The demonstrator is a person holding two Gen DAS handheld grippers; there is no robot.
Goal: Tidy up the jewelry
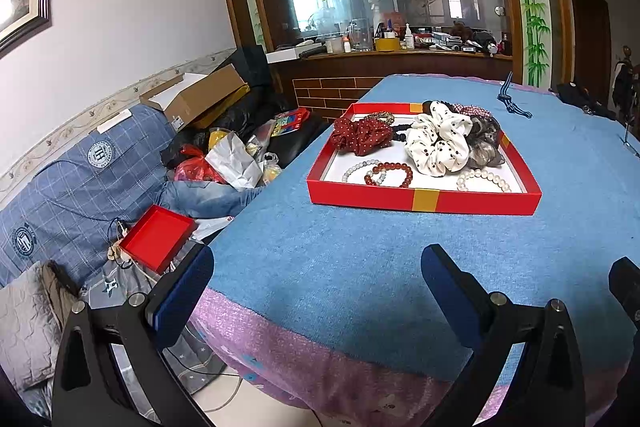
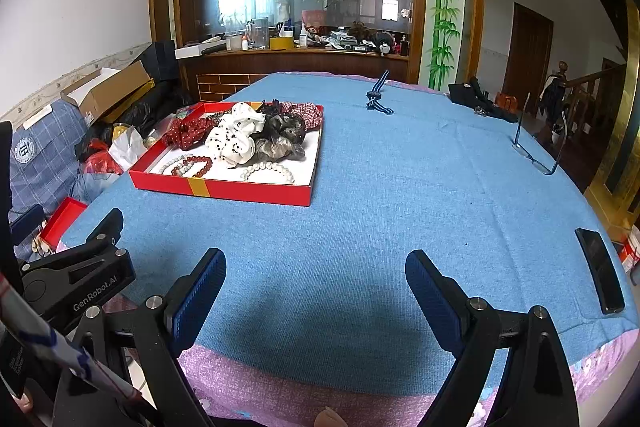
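A red tray [image 1: 400, 195] [image 2: 248, 189] sits on the blue tablecloth. It holds a white dotted scrunchie [image 1: 438, 143] [image 2: 234, 139], a red dotted scrunchie [image 1: 362, 137] [image 2: 188, 133], dark scrunchies [image 1: 484, 135] [image 2: 284, 139], a red bead bracelet [image 1: 390, 174] [image 2: 192, 165], a pale bead bracelet [image 1: 356, 169] [image 2: 170, 163] and a pearl bracelet [image 1: 482, 181] [image 2: 267, 171]. A blue striped hair tie [image 1: 510, 99] [image 2: 378, 97] lies farther back on the cloth. My left gripper [image 1: 316, 291] and right gripper [image 2: 316, 291] are both open and empty, near the table's front edge.
Eyeglasses [image 2: 540, 143] and a black phone [image 2: 600, 269] lie at the table's right. A red box lid [image 1: 156, 241] rests on the cluttered blue sofa [image 1: 68, 187] at the left. A wooden counter [image 1: 400, 57] with bottles stands behind the table.
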